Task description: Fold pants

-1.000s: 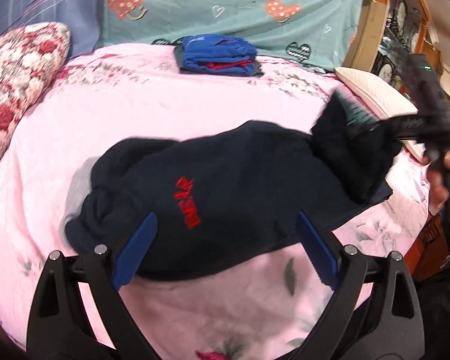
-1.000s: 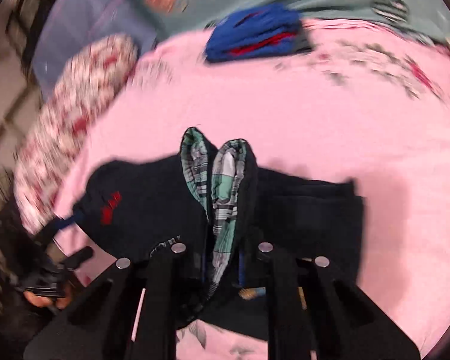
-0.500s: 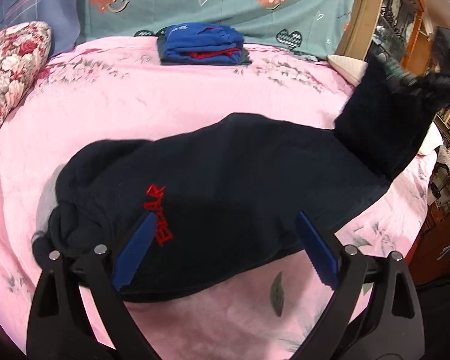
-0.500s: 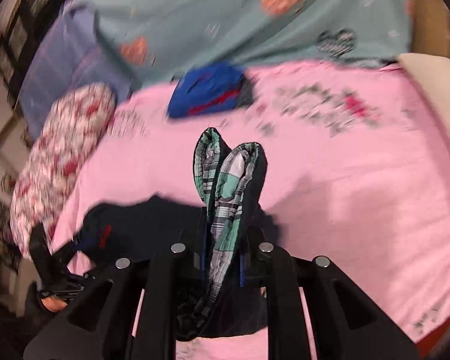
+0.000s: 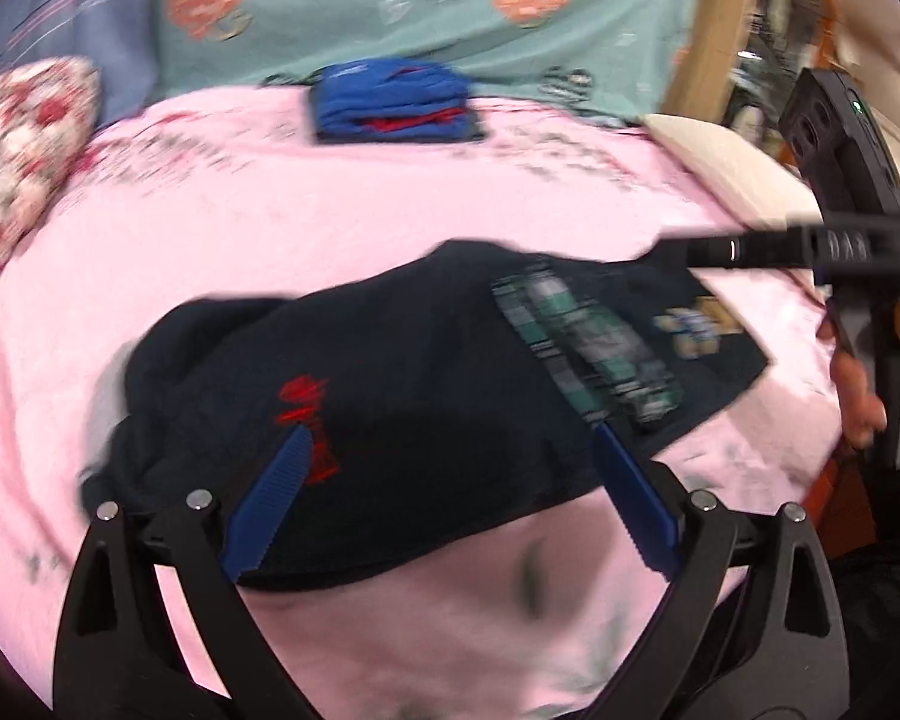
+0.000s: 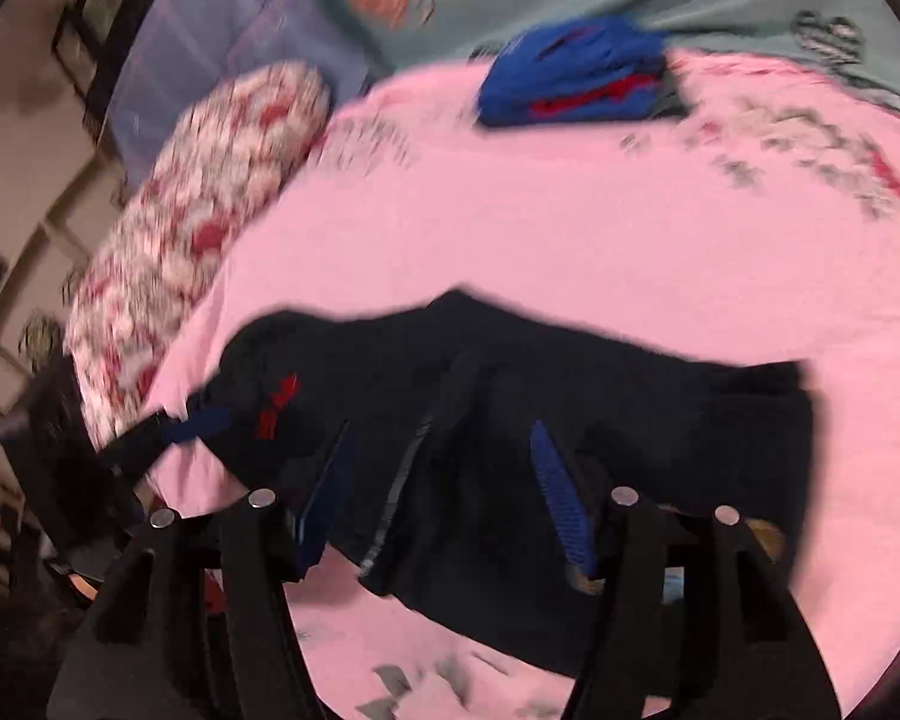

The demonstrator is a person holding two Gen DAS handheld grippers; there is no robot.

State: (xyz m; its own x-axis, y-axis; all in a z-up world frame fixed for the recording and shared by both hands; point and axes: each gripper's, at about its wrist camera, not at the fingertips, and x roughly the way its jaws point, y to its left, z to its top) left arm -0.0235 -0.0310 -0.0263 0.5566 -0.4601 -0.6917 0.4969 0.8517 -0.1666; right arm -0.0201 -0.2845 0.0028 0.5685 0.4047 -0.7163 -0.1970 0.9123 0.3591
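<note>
Lying on the pink bed, the dark pants sat under the left gripper, jaws wide apart w/ nothing held. Right view: right gripper jaws were opening over pants, not pinching.

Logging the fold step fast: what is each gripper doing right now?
Left gripper: open, holding nothing, above the dark navy fleece pants.
Right gripper: jaws opening, pads off the pants, which lie loose between them.

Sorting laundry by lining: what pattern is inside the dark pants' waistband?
A green, white and grey plaid lining, blurred but clearest in the left wrist view.
</note>
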